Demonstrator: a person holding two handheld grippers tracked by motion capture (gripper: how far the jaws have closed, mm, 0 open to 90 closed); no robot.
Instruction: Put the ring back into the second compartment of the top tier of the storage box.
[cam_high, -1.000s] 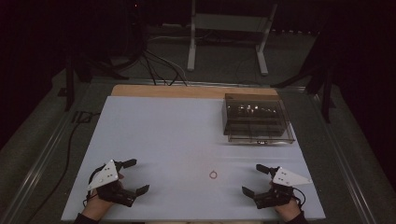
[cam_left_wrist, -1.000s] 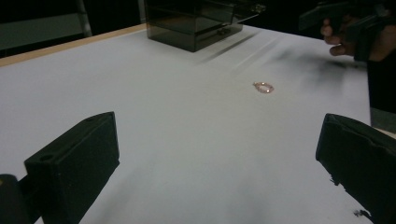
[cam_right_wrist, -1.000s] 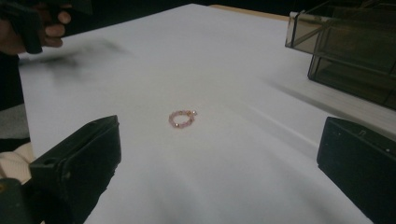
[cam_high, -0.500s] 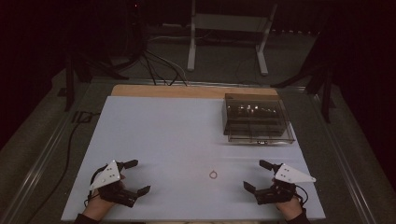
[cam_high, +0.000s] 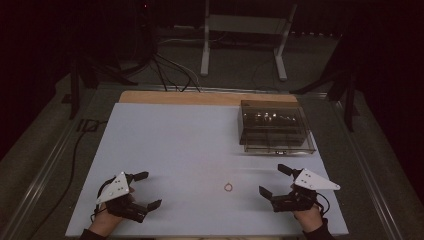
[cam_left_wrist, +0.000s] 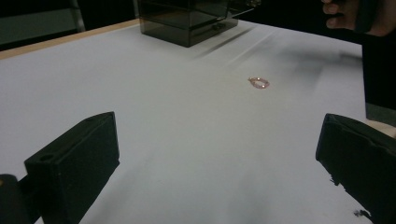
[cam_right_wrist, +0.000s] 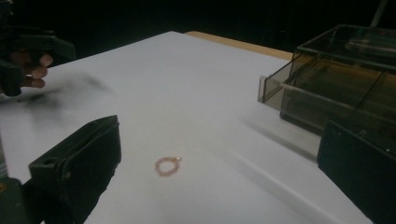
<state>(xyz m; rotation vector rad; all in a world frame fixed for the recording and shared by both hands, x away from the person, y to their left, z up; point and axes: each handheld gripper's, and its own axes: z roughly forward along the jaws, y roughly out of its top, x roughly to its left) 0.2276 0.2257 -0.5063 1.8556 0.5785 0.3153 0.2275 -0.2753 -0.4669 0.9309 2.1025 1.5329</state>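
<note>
in the high view, the left claw (cam_high: 145, 190) and the right claw (cam_high: 274, 180) are being held wide apart, low over the white tabletop (cam_high: 190, 145), with a small pink bracelet (cam_high: 228, 187) lying between them, nearer the right one. in the left gripper view, the bracelet (cam_left_wrist: 258, 83) is being seen well ahead of the spread jaws. in the right gripper view, the bracelet (cam_right_wrist: 167, 165) is being seen just ahead, between the spread jaws, with a smoked clear box (cam_right_wrist: 336, 79) standing beyond.

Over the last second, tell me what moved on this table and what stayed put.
The right tongs slid a little left and forward across the white table, toward the small ring, jaws open. Nothing was gripped or released. The left tongs barely shifted and are open too. The ring lies in the same spot, untouched, and the smoky clear box at the far right has not moved.
</note>
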